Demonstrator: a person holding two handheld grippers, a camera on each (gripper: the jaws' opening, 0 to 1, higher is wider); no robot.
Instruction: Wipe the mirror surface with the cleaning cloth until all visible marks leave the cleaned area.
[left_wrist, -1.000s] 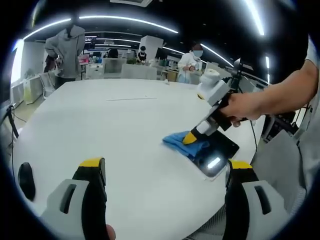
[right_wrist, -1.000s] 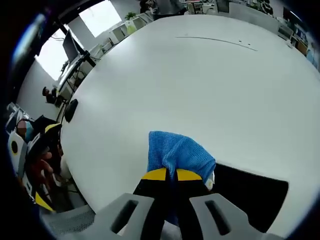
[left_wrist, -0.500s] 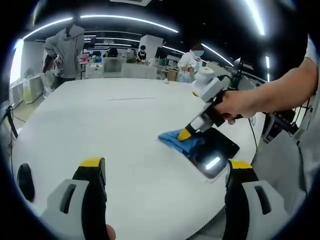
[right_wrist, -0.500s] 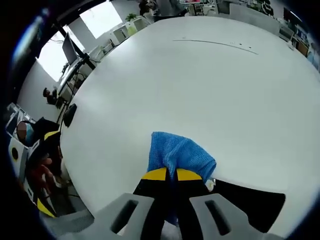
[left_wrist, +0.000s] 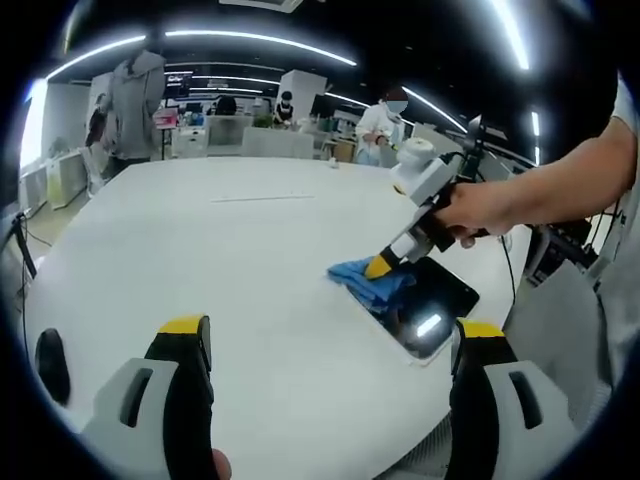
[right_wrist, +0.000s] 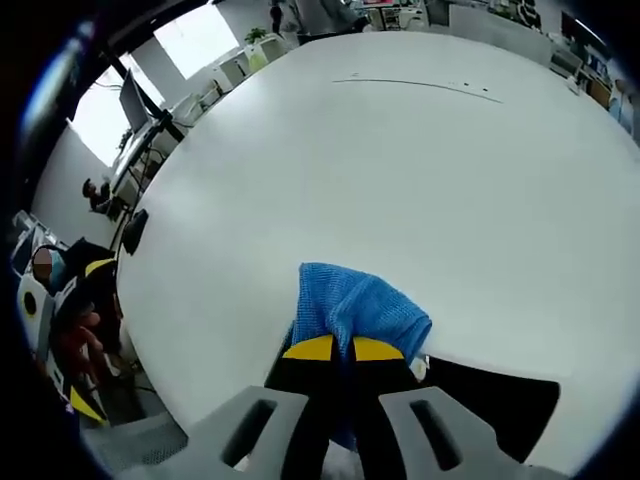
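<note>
Where office desks recede, white table (left_wrist: 250, 260), dark mirror (left_wrist: 430, 300).

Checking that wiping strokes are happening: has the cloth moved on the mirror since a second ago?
Yes. In the left gripper view the blue cloth, held by the right gripper, slid off the mirror's far end, then partly back over it.

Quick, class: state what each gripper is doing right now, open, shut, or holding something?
Left gripper: open, jaws wide apart, holding nothing.
Right gripper: shut on the blue cloth, pressing it at the mirror's edge.
</note>
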